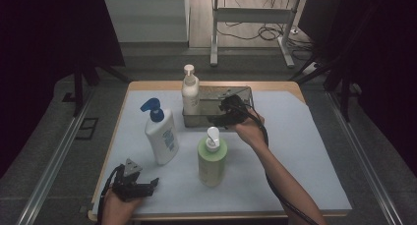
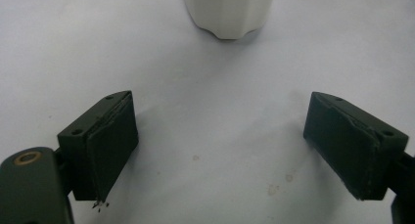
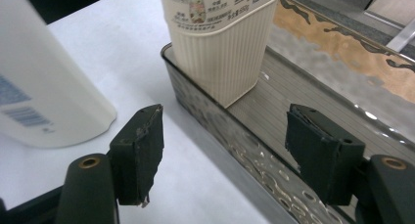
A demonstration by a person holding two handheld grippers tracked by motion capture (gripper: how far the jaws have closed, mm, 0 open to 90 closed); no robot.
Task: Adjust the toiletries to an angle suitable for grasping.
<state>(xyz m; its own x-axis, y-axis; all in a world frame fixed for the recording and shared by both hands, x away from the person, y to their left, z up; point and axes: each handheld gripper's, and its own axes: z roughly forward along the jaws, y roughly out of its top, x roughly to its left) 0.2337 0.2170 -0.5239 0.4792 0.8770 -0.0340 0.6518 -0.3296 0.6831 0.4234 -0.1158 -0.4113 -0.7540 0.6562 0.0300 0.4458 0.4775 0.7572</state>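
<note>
Item: cream pump bottle (image 1: 190,93), ribbed lower body, upright in the near-left corner of the clear tray (image 1: 243,93), at the far side of the table (image 1: 305,151). In the right gripper view the same bottle (image 3: 220,53) stood inside the tray's corner, ahead of the right gripper (image 3: 222,150) and apart from its pads. Jaws stood spread with nothing between them but the tray's near wall (image 3: 230,145); no pad pressed on the bottle.

Step judged in hand: release of the cream pump bottle into the tray and withdrawal. Handling note: the jaws were best kept wide and drawn back straight along the tray wall, clear of the bottle's ribbed side and pump head, since a sideways brush could tip so tall a thing.

Adjacent stock: white bottle with blue pump (image 1: 160,131) at left, green bottle (image 1: 212,158) at centre, both upright on the table and outside the tray; the green one stood close beside the right forearm's path.

Left gripper (image 1: 134,184): resting low at the near-left edge, jaws wide apart and empty, a white bottle base (image 2: 229,11) well ahead of them.
</note>
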